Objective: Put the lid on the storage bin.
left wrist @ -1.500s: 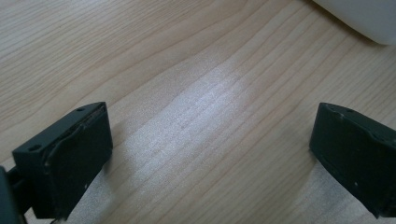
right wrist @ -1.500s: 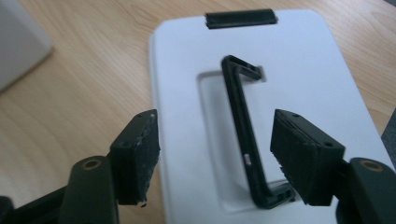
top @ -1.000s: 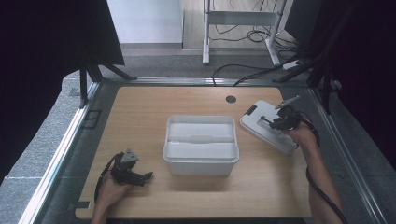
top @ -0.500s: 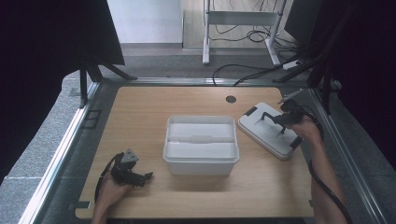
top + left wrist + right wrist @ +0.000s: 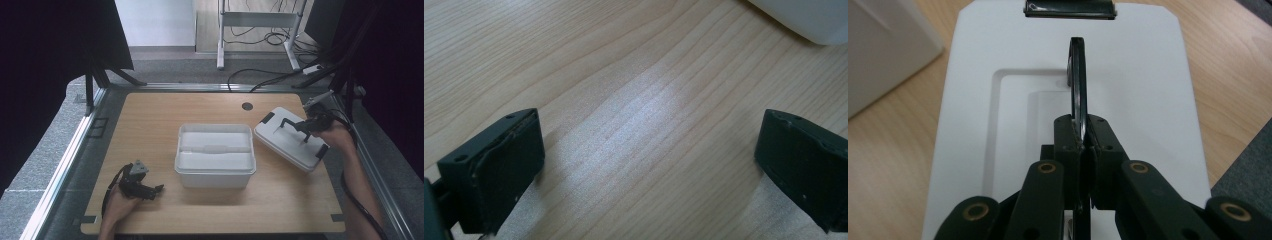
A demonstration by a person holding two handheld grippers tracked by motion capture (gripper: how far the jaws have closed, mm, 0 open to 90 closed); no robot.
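R gripper [image 5: 1083,145] is clamped on the thin black handle [image 5: 1078,80] of the white lid [image 5: 1148,75]; in the R gripper view the pads press the handle edge-on, with the handle arching away toward the black clip [image 5: 1068,8] at the lid's far end. In the high view the lid [image 5: 280,140] sits at the table's R side, skewed w/ respect to the table edge, just R of the box [image 5: 215,172], w/ a second black clip [image 5: 322,151] at its near-R end; whether the lid touches the table there can't be told. R gripper [image 5: 300,131] is over the lid's middle, hand behind it toward the table's R edge. The box is open-topped, white, mid-table, long side across. L gripper [image 5: 649,165] is wide open, nothing betw. its jaws, just bare wood table [image 5: 624,75] below; a corner of the box [image 5: 804,20] shows at top R of the L gripper view. In the high view the L gripper [image 5: 152,191] lies near the table's front L corner, pointing R toward the box but well apart from it, hand on it from below. A round hole [image 5: 247,106] is in the table top, behind the box.
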